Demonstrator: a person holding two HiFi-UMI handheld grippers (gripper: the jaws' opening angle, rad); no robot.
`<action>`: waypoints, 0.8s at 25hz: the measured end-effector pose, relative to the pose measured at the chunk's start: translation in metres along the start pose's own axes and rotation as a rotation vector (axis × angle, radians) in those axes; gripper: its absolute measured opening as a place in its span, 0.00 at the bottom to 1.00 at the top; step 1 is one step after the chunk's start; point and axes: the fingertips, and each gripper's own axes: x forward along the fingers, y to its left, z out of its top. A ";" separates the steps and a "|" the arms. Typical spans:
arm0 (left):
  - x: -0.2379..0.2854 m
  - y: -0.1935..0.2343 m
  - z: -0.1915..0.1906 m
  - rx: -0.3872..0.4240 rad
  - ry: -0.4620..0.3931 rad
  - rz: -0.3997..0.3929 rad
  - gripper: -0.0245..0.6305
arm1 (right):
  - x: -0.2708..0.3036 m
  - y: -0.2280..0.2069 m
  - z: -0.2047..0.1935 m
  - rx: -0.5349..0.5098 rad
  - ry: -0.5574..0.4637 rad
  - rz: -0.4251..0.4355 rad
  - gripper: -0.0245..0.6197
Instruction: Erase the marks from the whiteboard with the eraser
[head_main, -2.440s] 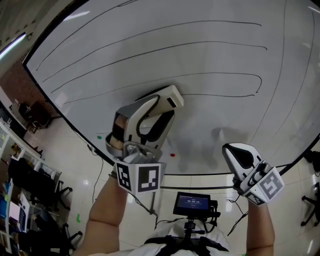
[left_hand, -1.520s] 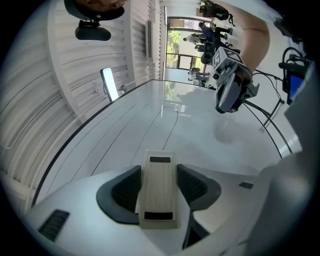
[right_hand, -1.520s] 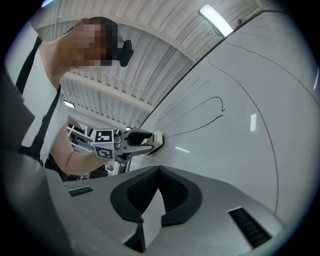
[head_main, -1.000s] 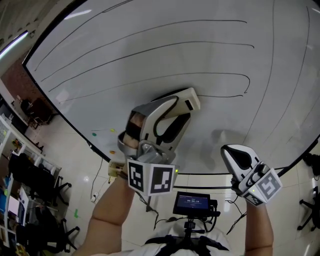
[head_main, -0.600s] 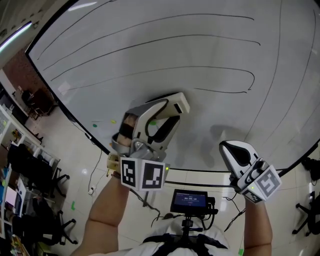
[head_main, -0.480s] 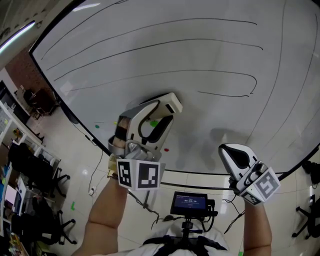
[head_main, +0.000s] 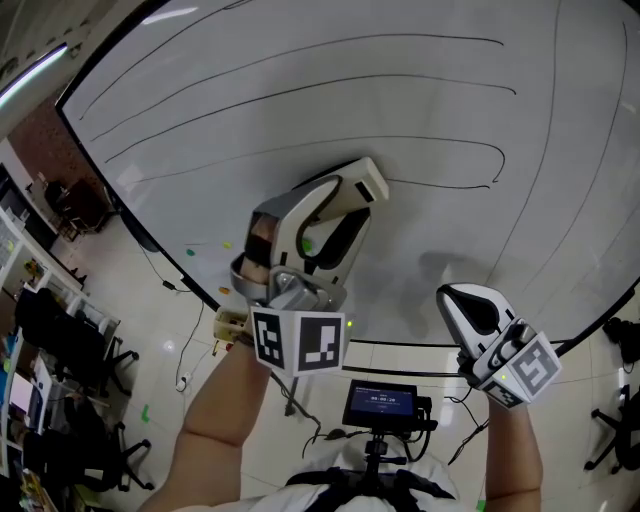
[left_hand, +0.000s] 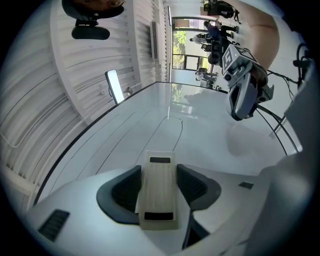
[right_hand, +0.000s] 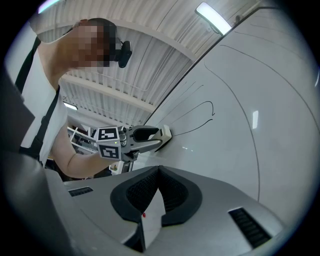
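The whiteboard (head_main: 300, 110) fills the head view and carries several long black curved marks (head_main: 440, 145). My left gripper (head_main: 352, 197) is shut on a beige block eraser (head_main: 366, 184), whose end rests against the board at the left end of the lowest mark (head_main: 445, 184). In the left gripper view the eraser (left_hand: 159, 192) sits squarely between both dark pads (left_hand: 126, 187) of the left gripper (left_hand: 159, 172). My right gripper (head_main: 468, 302) hangs low on the right, shut and empty, apart from the board. In the right gripper view its jaws (right_hand: 159, 175) meet, and the left gripper (right_hand: 134, 138) shows beyond.
The board's black frame (head_main: 150, 240) runs along the lower left and bottom. Thin vertical lines (head_main: 540, 180) cross the board's right side. Office chairs (head_main: 60, 350) stand on the floor at left. A small screen (head_main: 382, 403) sits at the person's chest.
The left gripper with the eraser swept left and down, then back right and up. The left stretch of the lowest mark has gone. The right gripper stayed put.
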 end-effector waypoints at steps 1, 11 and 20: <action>0.003 -0.001 0.007 0.006 -0.014 -0.002 0.41 | -0.003 -0.002 0.000 -0.002 0.002 -0.007 0.07; 0.018 -0.035 0.039 0.080 -0.083 -0.097 0.41 | -0.012 -0.011 0.004 -0.007 0.003 -0.029 0.07; 0.004 -0.042 0.015 0.073 -0.028 -0.117 0.41 | -0.008 -0.008 0.004 -0.001 -0.005 -0.014 0.07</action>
